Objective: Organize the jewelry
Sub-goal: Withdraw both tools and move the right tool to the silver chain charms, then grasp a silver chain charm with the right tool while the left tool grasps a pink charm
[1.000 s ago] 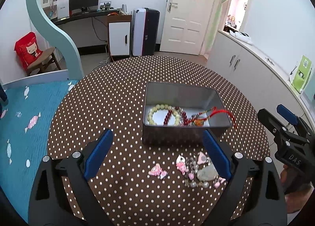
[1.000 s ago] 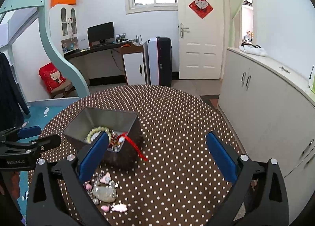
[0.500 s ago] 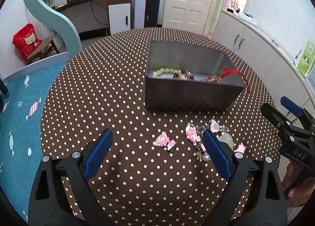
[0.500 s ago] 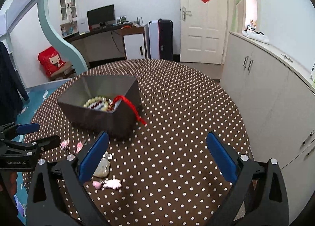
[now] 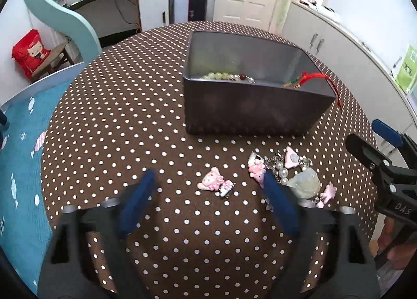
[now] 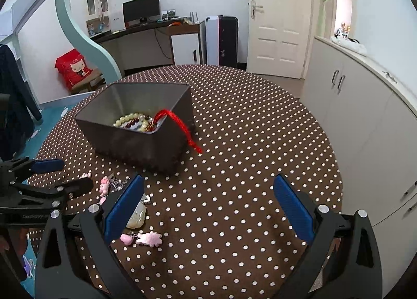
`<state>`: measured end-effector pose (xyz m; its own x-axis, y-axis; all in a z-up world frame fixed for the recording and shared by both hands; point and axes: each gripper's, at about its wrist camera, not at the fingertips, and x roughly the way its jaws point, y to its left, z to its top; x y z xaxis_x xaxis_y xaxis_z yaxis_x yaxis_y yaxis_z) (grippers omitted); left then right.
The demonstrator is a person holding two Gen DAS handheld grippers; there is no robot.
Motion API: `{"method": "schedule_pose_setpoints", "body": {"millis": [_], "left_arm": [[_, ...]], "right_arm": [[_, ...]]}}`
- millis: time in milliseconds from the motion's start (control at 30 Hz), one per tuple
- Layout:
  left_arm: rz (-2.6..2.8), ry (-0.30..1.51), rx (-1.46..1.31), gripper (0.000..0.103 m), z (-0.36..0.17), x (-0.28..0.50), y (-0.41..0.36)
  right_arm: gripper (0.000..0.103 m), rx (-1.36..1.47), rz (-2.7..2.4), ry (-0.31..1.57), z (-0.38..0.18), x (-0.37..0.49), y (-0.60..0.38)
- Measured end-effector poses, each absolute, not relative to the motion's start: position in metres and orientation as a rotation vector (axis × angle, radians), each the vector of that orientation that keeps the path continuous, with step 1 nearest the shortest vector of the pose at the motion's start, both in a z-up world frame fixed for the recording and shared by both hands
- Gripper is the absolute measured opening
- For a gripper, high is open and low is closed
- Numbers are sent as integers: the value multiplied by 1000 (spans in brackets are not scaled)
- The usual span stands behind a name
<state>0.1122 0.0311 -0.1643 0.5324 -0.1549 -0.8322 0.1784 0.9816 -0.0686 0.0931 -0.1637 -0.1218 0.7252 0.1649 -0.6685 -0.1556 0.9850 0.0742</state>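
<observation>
**Lining up on the loose pink charm**

Left gripper (image 5: pixel 208 196) spread wide, empty, low over the pink cat charm (image 5: pixel 215 182) on the polka-dot tablecloth (image 5: pixel 117 116); right gripper (image 6: pixel 208 206) also spread, empty; centre the charm between the pads, pinch its body, then carry it to the grey tin (image 5: pixel 250 106) holding bead bracelets (image 6: pixel 134 122).

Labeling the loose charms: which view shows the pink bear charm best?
Left wrist. The bear charm lies unobstructed on the table, between the open left tongs. In the right wrist view it is only a small pink sliver at the left edge, beside the left tongs.
</observation>
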Motion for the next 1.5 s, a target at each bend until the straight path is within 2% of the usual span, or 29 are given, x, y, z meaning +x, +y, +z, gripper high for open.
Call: {"method": "schedule_pose_setpoints", "body": {"millis": [33,100,133,200,267,367,433,600,767,900,967,1033,1067,1200,1267,1367,1433,1467,1500], "left_arm": [[-202,1002,26,67,-167,114,30],[-203,1018,35,55,-171,116,28],[-197,1009,48,53,-171,115,26],[-198,1004,64,37,-171,115,25],[-211,1004,50,27,-171,116,27],[-225,1003,38,27,-170,116,30],[-231,1000,31,27,-170,116,32],[-248,993,7,24,-168,116,43],[-260,991,2,24,-168,115,46],[-270,990,-18,23,-168,115,51],[-273,986,-21,23,-167,113,54],[-276,979,-24,12,-165,112,57],[-279,976,-25,11,-164,112,59],[-284,978,-25,11,-164,112,59],[-287,983,-29,11,-165,112,58],[-288,986,-39,14,-164,111,59],[-297,984,-59,44,-159,108,63],[-302,974,-69,68,-155,106,65],[-310,957,-75,71,-151,103,66]], "right_arm": [[96,15,188,743,-123,93,-162],[96,13,207,749,-123,94,-158],[96,8,214,749,-123,94,-156],[96,0,234,748,-123,94,-151],[96,-17,266,752,-124,94,-143],[93,-66,302,745,-124,94,-130],[80,-105,333,745,-126,95,-120],[63,-156,351,775,-134,106,-102],[62,-168,390,825,-143,110,-94],[51,-145,399,838,-146,110,-98],[37,-150,396,861,-150,111,-100],[34,-154,405,873,-154,110,-101],[34,-153,407,879,-154,111,-101],[20,-203,431,873,-157,110,-93],[17,-200,441,866,-158,111,-93],[17,-204,448,867,-159,113,-93],[17,-207,437,874,-156,112,-92],[18,-210,433,874,-156,112,-91],[23,-210,428,870,-154,111,-92]]}}
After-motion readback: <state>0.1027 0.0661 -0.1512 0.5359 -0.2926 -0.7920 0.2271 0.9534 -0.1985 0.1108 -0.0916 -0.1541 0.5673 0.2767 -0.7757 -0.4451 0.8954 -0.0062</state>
